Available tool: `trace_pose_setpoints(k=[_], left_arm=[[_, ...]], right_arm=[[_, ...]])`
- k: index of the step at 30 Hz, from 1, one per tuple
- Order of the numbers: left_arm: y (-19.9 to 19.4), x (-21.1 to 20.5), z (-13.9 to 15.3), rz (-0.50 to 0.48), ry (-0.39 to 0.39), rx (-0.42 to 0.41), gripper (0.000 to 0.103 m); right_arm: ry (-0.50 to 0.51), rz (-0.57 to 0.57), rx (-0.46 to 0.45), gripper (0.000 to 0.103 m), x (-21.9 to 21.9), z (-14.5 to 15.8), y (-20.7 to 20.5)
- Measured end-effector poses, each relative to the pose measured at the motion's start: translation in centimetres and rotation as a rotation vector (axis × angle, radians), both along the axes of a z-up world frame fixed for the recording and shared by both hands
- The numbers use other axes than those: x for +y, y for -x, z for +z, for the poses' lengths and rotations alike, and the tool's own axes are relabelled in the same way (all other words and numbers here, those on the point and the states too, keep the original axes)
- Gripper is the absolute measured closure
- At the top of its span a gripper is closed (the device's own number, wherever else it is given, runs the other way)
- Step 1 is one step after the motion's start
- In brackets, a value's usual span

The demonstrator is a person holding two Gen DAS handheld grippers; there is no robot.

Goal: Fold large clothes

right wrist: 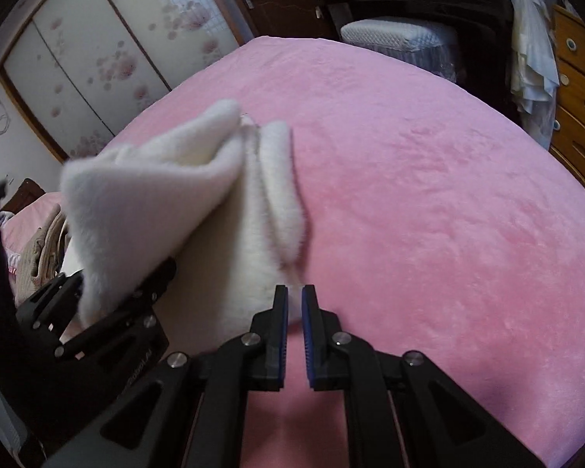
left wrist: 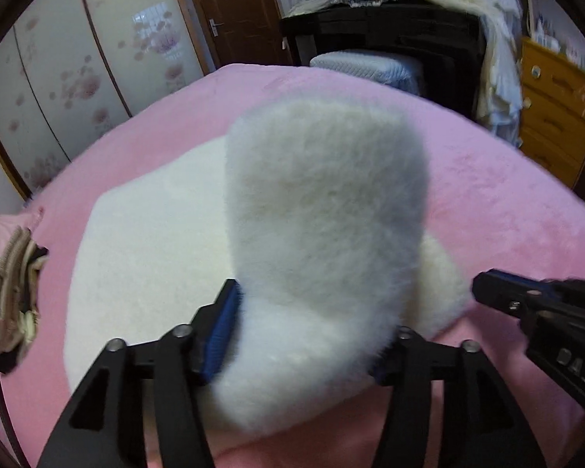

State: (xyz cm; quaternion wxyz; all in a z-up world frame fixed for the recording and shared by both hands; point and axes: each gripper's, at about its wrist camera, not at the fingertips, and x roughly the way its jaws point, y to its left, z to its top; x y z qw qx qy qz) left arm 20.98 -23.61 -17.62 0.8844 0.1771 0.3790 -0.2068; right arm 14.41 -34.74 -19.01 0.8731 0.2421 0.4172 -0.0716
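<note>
Spreading across the room's middle, one pink plush bed cover is the landmark. Left of it stand three floral sliding wardrobe panels; on its left edge lies one beige heap of clothes. On the cover rests one white fluffy garment, a flap of it standing loosely between the released, spread left gripper. The right gripper is clenched on the garment's edge. Beyond the cover stands one black cabinet, one orange drawer chest right.
</note>
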Motion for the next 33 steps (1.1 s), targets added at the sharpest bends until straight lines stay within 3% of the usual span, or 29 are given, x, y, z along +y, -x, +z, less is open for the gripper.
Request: trace_pose_setpoints(k=[5,7,8,10,12,14,18,21,25,26,28,33], left_arm=[[0.9,3.7,4.0,-0.026,0.202,0.053,0.035],[2.2,6.3,6.2,-0.018,0.298,0.041,0.027],[2.6,7.3,7.1,-0.01,0.334,0.027,0.025],[3.6,10.0,8.7,0.04,0.378,-0.02,0.017],[3.7,12.4,9.6,0.118,0.381,-0.063,0.016],[2.9,14.7,9.4,0.198,0.355,-0.073,0.015],[0.2,18.4,6.5,0.342,0.283,0.014,0.015],[-1.2,20.4,4.1,0.39,0.317,0.101,0.015],[-2.9,20.7,2.7,0.402,0.324,0.136,0.015],[-3.2,20.7,2.5,0.401,0.318,0.136,0.015],[-4.1,19.8,2.1,0.398,0.298,0.141,0.015],[-5.5,17.3,1.9,0.37,0.271,0.18,0.016]], right_arm=[[-0.048,0.015,-0.051,0.095,-0.8,1.5,0.6],[-0.067,0.035,-0.079,0.092,-0.8,2.7,0.6],[-0.076,0.045,-0.092,0.089,-0.9,3.0,0.2],[-0.094,0.081,-0.133,0.067,-0.7,4.7,-0.2],[-0.096,0.119,-0.176,0.059,-0.3,6.5,-0.5],[-0.081,0.159,-0.209,0.058,0.2,8.1,-1.3],[-0.003,0.256,-0.222,0.054,2.7,10.4,-3.3],[0.089,0.348,-0.172,0.054,5.3,10.7,-5.8],[0.26,0.417,-0.053,0.055,8.5,9.4,-8.1],[0.297,0.427,-0.029,0.056,9.0,9.0,-8.3],[0.379,0.434,-0.006,0.077,9.5,8.2,-8.5],[0.415,0.397,-0.032,0.089,7.7,8.1,-6.1]])
